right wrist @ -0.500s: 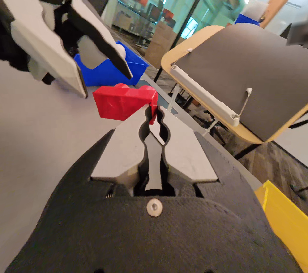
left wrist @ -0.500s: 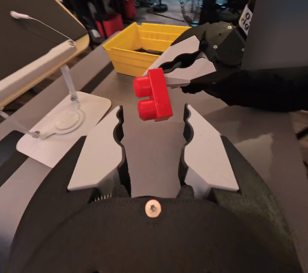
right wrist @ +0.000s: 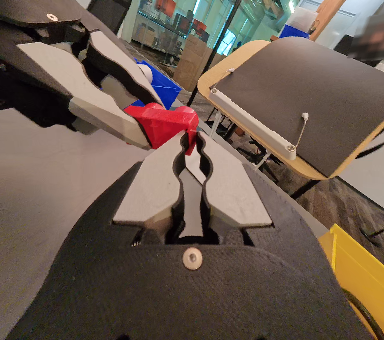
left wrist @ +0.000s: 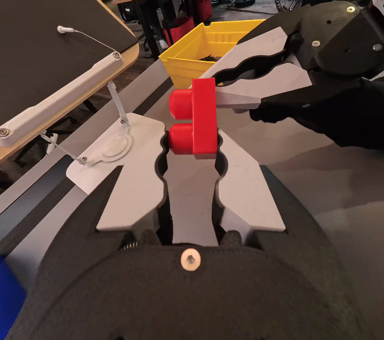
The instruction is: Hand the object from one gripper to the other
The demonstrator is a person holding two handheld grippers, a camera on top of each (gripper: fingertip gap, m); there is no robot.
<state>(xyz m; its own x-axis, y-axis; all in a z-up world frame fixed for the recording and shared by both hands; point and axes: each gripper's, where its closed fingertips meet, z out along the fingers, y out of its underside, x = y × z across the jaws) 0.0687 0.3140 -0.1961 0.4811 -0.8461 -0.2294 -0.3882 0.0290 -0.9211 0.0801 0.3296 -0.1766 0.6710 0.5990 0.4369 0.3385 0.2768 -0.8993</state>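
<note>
My right gripper (right wrist: 190, 135) is clenched on one edge of the red block (left wrist: 202, 118), holding it in the air above the grey table (left wrist: 301, 174). My left gripper (left wrist: 191, 138) has its tips on either side of the block's lower stud and body, touching or nearly so; I cannot tell whether it grips yet. A yellow bin (left wrist: 187, 64) sits at twelve o'clock beyond the block in the left wrist view.

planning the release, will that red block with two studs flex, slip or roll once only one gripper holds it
The red block looks like hard moulded plastic, so probably rigid. Its glossy faces could slip in the left gripper. Flat sides make rolling unlikely.
</note>
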